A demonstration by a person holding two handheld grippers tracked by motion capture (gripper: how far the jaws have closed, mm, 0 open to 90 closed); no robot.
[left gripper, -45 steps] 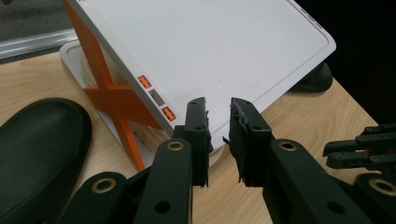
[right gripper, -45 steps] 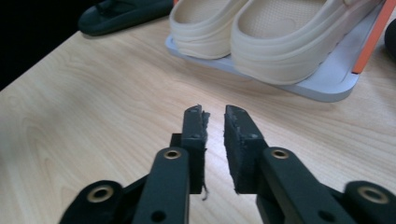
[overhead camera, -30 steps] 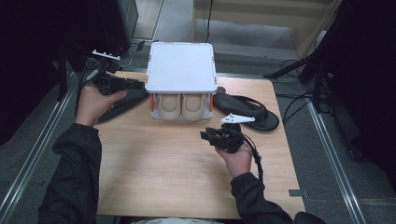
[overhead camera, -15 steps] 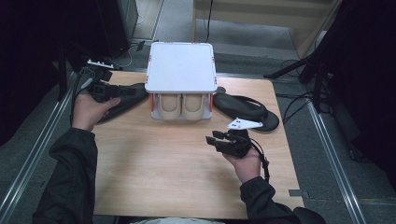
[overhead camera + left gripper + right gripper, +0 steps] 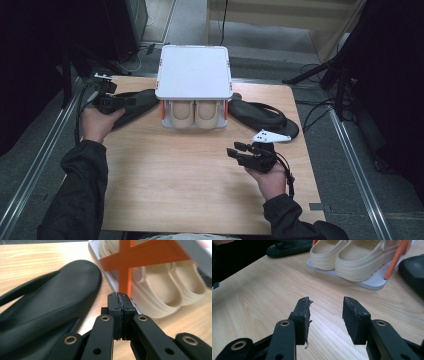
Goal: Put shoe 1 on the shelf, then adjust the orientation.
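A white shoe rack (image 5: 194, 70) with orange braces (image 5: 140, 255) stands at the back of the wooden table (image 5: 175, 185). A pair of beige clogs (image 5: 195, 112) (image 5: 160, 290) (image 5: 352, 255) sits on its lower shelf. One black flip-flop (image 5: 142, 102) (image 5: 50, 302) lies left of the rack, another (image 5: 260, 115) (image 5: 412, 267) lies to its right. My left gripper (image 5: 122, 102) (image 5: 119, 296) hovers over the left flip-flop; its jaws have just been closing and are shut on nothing. My right gripper (image 5: 237, 150) (image 5: 325, 307) is above bare wood in front of the right flip-flop; its jaws have just been opening, with nothing between them.
Bare wood stretches from the rack to the table's near edge. Metal rails (image 5: 35, 170) run along the floor on both sides, with cables (image 5: 315, 107) and dark equipment beyond. The rack's white base (image 5: 374, 283) juts toward my right gripper.
The left hand has dropped toward the left flip-flop and its jaws have shut. The right hand has drifted slightly right, and its jaws stand a little wider.
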